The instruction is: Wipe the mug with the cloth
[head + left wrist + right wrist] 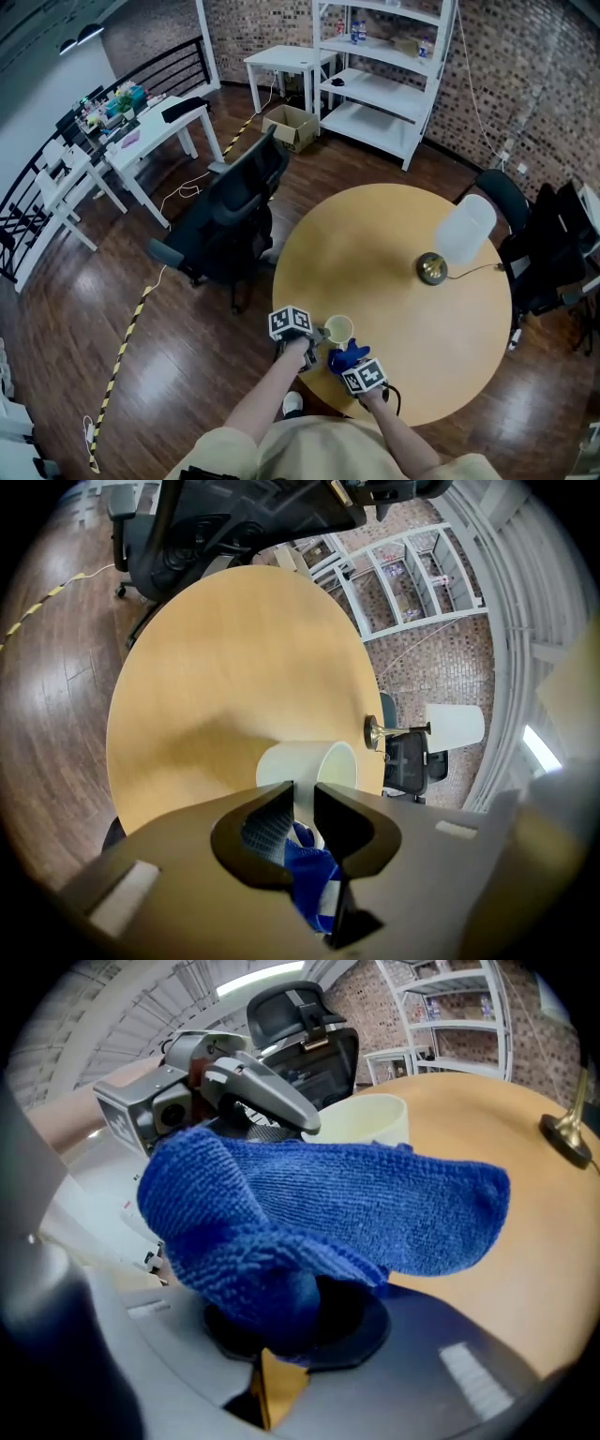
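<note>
A cream mug (338, 329) stands near the front edge of the round wooden table (394, 281). My left gripper (317, 333) reaches it from the left. In the left gripper view the jaws (303, 803) are almost together, with a thin cream part of the mug (309, 766) pinched between them; I cannot tell whether it is the handle or the rim. My right gripper (352, 361) is shut on a blue cloth (347, 356) just in front of the mug. The cloth (328, 1213) drapes over the right gripper (281, 1307) and hides its fingertips. The mug (361, 1119) shows behind it.
A table lamp with a brass base (431, 268) and white shade (464, 228) stands at the table's right, its cord running to the edge. A black office chair (230, 216) stands left of the table. White shelves (380, 66) and desks are farther back.
</note>
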### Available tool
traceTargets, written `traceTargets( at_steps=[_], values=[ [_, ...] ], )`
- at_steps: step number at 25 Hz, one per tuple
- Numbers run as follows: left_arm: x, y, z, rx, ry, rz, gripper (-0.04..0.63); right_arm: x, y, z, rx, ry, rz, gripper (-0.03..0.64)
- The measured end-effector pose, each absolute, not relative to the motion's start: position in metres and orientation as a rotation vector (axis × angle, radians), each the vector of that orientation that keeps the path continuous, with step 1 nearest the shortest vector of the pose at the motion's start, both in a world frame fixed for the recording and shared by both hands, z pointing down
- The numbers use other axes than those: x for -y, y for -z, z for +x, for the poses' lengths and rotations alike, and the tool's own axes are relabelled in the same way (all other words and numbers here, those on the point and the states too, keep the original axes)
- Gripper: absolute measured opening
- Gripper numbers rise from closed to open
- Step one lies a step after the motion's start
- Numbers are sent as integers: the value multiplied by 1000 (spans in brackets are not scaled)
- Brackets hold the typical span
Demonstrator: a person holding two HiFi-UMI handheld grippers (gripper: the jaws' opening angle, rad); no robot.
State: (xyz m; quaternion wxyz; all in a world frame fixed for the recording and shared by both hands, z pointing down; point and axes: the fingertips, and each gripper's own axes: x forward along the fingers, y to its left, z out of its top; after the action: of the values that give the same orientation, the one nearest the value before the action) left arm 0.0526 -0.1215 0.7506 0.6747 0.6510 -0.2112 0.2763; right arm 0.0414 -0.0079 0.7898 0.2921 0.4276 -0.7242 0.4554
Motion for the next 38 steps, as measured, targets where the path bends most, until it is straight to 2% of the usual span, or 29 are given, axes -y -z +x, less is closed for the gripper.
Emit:
traceTargets(
  at_steps=[14, 27, 38],
  values=[
    [121, -751, 51, 466, -618, 1461, 57, 12, -793, 42, 1921, -1246, 1138, 60],
    [120, -750, 55, 474, -622, 1477, 71, 37, -724, 64, 2073, -1174, 1280, 60],
    [120, -752, 55, 478, -598, 1460, 72, 57, -714, 113, 2035, -1163, 1444, 61]
  ],
)
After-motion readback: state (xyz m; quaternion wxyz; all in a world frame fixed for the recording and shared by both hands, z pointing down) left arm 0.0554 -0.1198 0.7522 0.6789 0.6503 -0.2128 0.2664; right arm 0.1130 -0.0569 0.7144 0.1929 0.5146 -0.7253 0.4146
